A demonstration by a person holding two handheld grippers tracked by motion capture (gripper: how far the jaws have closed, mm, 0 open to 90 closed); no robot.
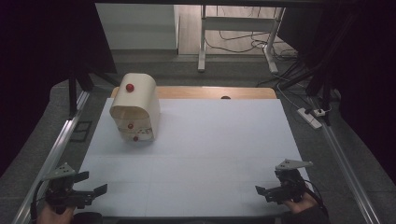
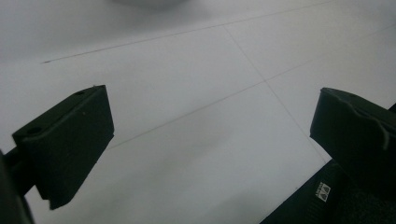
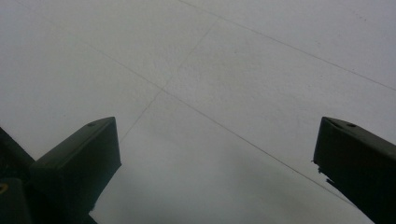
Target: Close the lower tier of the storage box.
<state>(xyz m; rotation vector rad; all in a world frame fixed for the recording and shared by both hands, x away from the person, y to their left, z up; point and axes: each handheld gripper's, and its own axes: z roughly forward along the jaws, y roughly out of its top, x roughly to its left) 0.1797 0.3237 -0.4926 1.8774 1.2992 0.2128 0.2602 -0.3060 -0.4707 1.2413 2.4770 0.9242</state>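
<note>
Cream-coloured cabinet (image 1: 136, 108) with a rounded top is standing on the far left part of the white table surface (image 1: 210, 154), turned slightly off square to the table edges. One red knob (image 1: 130, 87) is showing on its curved top and two smaller red knobs (image 1: 133, 132) are sitting on the drawer fronts facing the near side. Left gripper (image 1: 93, 183) is hovering at the near left corner of the table, held in a hand (image 1: 49, 213) coming in from the bottom edge, well apart from the cabinet. Right gripper (image 1: 263, 193) is hovering at the near right corner, likewise well apart from it. In the left gripper view the two black jaws are standing wide apart with nothing between them but bare white surface (image 2: 201, 116) crossed by faint seam lines. The right gripper view is showing the same: jaws spread wide, gripping nothing, white surface (image 3: 219, 93) below. Beyond the far table edge a metal frame (image 1: 233, 28) is standing on the floor.
</note>
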